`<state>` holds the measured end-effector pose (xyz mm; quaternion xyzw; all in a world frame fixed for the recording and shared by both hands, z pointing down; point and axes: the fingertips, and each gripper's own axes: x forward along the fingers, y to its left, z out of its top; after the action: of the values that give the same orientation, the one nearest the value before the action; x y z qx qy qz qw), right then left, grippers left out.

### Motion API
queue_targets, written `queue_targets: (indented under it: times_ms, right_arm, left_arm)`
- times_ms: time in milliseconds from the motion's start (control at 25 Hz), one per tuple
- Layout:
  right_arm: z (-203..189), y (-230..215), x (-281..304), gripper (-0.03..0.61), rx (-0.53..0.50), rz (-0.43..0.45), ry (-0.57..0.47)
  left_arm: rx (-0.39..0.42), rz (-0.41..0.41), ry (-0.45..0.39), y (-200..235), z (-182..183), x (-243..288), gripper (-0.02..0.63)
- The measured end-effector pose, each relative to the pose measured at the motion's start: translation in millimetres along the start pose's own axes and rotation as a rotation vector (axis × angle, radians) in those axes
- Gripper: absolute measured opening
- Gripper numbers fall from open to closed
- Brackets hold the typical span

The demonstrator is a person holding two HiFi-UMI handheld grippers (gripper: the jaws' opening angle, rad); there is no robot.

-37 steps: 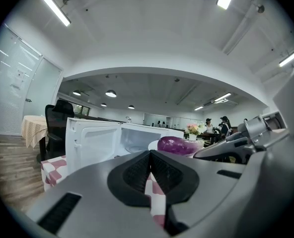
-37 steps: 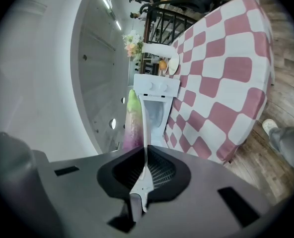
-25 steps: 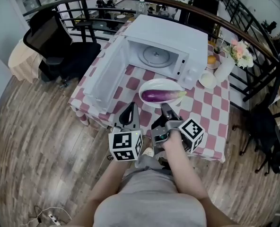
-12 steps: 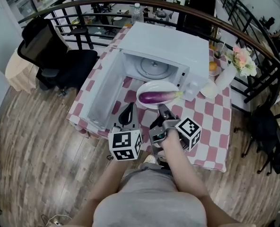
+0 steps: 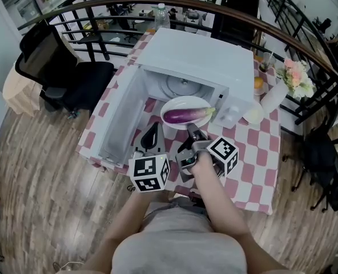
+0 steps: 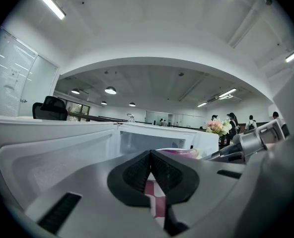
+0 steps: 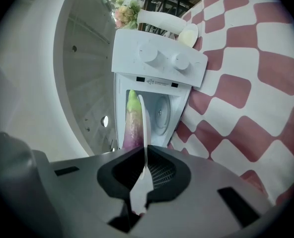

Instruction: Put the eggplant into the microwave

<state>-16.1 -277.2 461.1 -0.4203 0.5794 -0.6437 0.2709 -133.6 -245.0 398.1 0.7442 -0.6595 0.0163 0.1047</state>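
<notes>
A purple eggplant (image 5: 182, 116) with a green stem lies on a white plate (image 5: 180, 103). The plate hangs just in front of the open white microwave (image 5: 198, 56). My right gripper (image 5: 190, 132) is shut on the plate's near rim; in the right gripper view the plate (image 7: 143, 128) stands edge-on between the pads, with the eggplant (image 7: 131, 129) beside it. The left gripper (image 5: 153, 135) is shut and holds nothing, to the left of the plate beside the swung-open door (image 5: 120, 116). In the left gripper view the eggplant (image 6: 179, 152) peeks over the closed jaws.
The microwave stands on a red-and-white checked table (image 5: 254, 153). To the microwave's right are a small white dish (image 5: 252, 114), a white bottle (image 5: 273, 95), an orange (image 5: 258, 84) and flowers (image 5: 296, 73). A black office chair (image 5: 60, 61) stands to the left and a curved railing (image 5: 306, 44) behind.
Both grippers have moved forward toward the microwave. The plate with the eggplant has travelled with the right gripper and now sits close to the microwave's opening.
</notes>
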Motion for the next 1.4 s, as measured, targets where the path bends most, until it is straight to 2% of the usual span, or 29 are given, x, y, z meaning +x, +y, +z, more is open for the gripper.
queue_targets:
  times_ms: [360, 680, 1240, 1400]
  right_arm:
    - [5.0, -5.0, 29.1, 0.037, -0.008, -0.020, -0.009]
    - [14.1, -11.8, 50.6, 0.037, -0.012, -0.025, -0.054]
    - [32.2, -42.9, 107.8, 0.037, -0.034, -0.074, -0.107]
    - [37.9, -51.0, 124.7, 0.037, -0.002, -0.069, -0.126]
  left_arm:
    - [0.002, -0.040, 0.016, 0.3, -5.1, 25.2, 0.003]
    - [-0.006, -0.059, -0.008, 13.6, -0.1, 52.6, 0.003]
    - [0.007, -0.086, 0.019, 40.6, -20.5, 91.0, 0.003]
    - [0.022, -0.119, 0.025, 39.2, -24.5, 101.6, 0.003]
